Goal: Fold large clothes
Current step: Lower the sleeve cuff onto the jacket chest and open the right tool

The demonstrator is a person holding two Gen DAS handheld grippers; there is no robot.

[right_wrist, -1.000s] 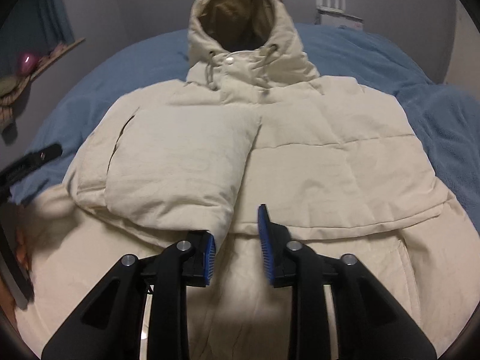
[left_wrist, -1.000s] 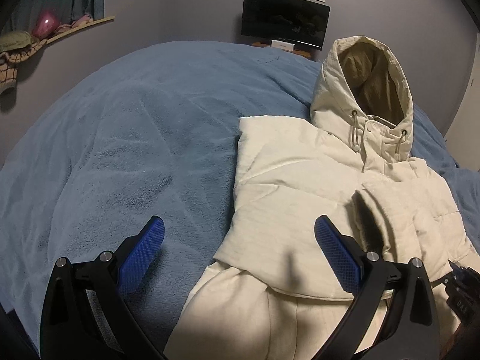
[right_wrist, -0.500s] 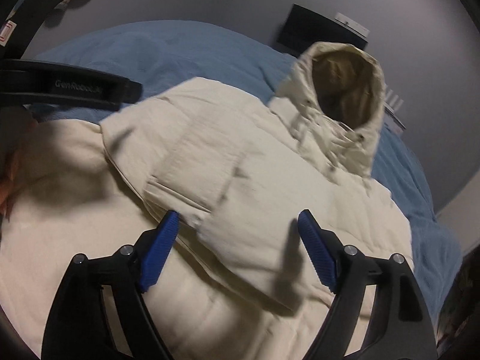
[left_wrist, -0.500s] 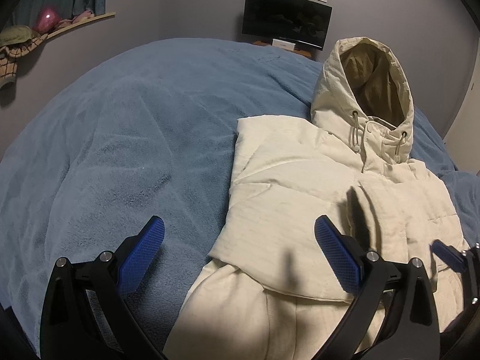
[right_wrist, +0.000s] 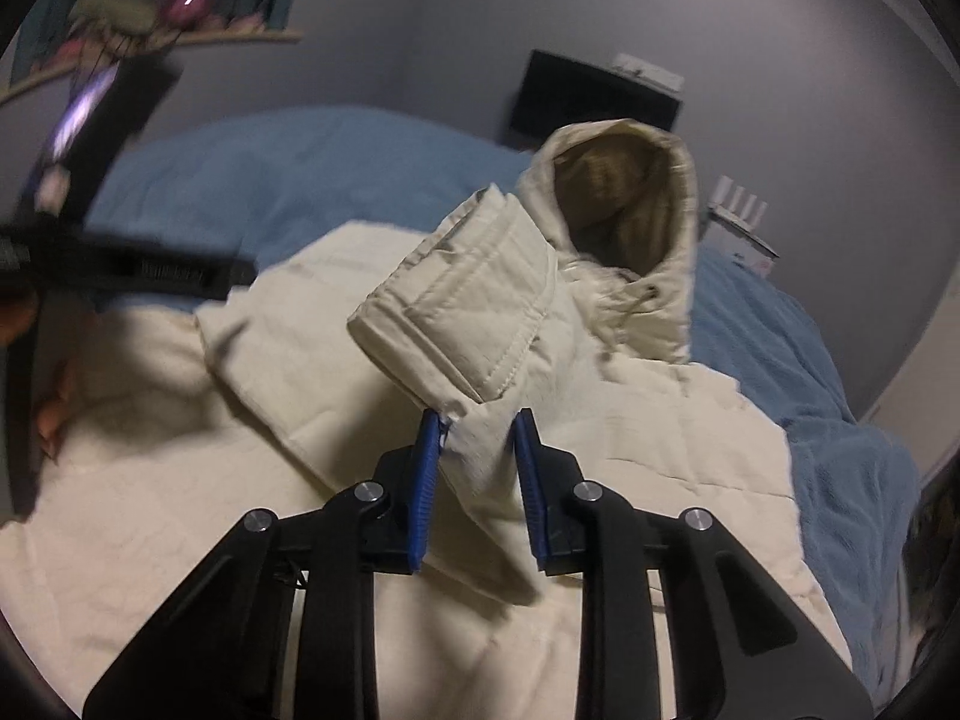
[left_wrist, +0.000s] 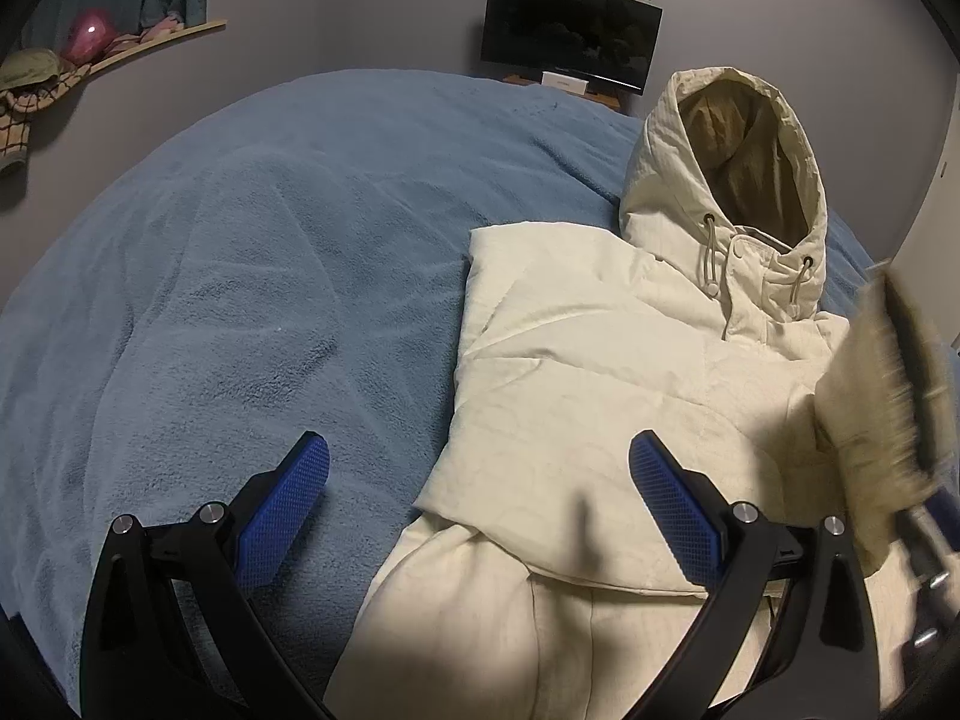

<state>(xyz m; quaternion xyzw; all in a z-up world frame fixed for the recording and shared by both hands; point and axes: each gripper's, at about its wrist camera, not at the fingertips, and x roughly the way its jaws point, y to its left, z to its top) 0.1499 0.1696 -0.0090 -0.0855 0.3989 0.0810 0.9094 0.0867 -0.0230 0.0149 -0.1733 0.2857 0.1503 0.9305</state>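
A cream hooded puffer jacket (left_wrist: 576, 372) lies face up on the blue blanket (left_wrist: 252, 276), hood (left_wrist: 738, 162) at the far end. My left gripper (left_wrist: 480, 510) is open and empty, hovering over the jacket's left edge near the hem. My right gripper (right_wrist: 477, 462) is shut on the jacket's sleeve (right_wrist: 468, 312), just below the cuff, and holds it raised above the jacket body (right_wrist: 648, 468). The lifted sleeve shows blurred at the right edge of the left wrist view (left_wrist: 876, 396).
The blue blanket (right_wrist: 840, 396) covers the bed all round the jacket. A dark monitor (left_wrist: 570, 30) stands at the far wall. A shelf (left_wrist: 120, 54) with clothes and a pink object runs along the left wall. The left gripper's body (right_wrist: 126, 264) shows blurred at left.
My right gripper has closed on the sleeve near the cuff and lifted it off the jacket body. My left gripper has stayed open over the jacket's left edge.
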